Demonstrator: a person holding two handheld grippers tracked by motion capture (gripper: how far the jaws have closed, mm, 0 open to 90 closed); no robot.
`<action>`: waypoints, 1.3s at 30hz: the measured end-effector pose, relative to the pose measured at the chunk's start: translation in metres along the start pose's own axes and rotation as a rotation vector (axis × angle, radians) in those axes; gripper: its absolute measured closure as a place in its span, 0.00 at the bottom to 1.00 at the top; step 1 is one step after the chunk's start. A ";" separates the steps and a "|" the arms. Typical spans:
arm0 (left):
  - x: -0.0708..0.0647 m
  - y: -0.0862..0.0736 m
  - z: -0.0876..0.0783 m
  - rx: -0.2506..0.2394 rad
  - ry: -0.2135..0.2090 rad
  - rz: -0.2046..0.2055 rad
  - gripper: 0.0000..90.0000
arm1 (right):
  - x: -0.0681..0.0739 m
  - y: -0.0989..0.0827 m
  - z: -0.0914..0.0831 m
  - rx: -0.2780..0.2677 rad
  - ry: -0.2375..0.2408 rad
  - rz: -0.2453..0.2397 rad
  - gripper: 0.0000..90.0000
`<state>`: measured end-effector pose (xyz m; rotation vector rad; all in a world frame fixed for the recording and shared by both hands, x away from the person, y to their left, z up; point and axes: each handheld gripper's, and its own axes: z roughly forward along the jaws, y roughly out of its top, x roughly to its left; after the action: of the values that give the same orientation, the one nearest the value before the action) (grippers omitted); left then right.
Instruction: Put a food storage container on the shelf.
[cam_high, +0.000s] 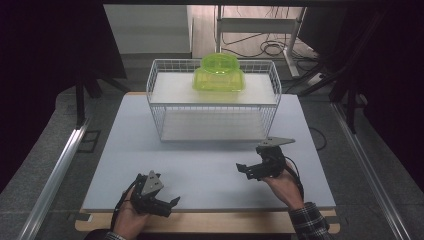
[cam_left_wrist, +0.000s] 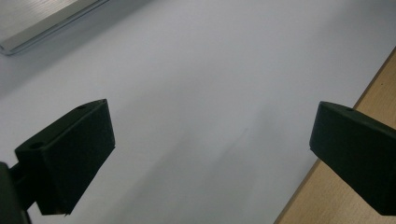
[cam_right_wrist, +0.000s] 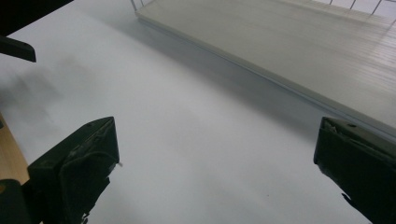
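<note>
A translucent lime-green container (cam_high: 219, 73) with a round lid sits on the upper shelf of a white wire rack (cam_high: 214, 98) at the far middle of the table. My left gripper (cam_high: 167, 205) rests low near the front edge, open, its jaws wide apart over bare mat (cam_left_wrist: 205, 135). My right gripper (cam_high: 244, 170) hovers at the front right, also open, pointing left across the mat (cam_right_wrist: 210, 154). Nothing lies between either pair of jaws. The rack's lower shelf (cam_right_wrist: 299, 51) crosses the top of the right gripper view.
A grey-white mat (cam_high: 205, 165) covers the wooden tabletop (cam_high: 210, 222), whose bare edge shows at the front (cam_left_wrist: 355, 186). Aluminium rails (cam_high: 60, 170) run along both sides of the table. Cables and a stand lie on the floor behind the rack.
</note>
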<state>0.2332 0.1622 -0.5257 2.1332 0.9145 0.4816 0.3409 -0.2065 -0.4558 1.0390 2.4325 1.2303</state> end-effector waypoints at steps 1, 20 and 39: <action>0.000 0.000 0.000 0.000 0.000 0.001 0.00 | 0.000 0.000 0.000 0.000 0.000 0.000 0.00; 0.002 -0.001 0.001 -0.006 -0.008 -0.011 0.00 | 0.004 -0.031 -0.012 0.001 -0.029 0.000 0.01; 0.004 -0.002 0.003 -0.007 -0.005 -0.019 0.00 | -0.002 -0.064 -0.018 0.031 -0.062 0.000 0.02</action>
<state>0.2368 0.1652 -0.5292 2.1170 0.9283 0.4692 0.3017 -0.2446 -0.4941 1.0695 2.4125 1.1465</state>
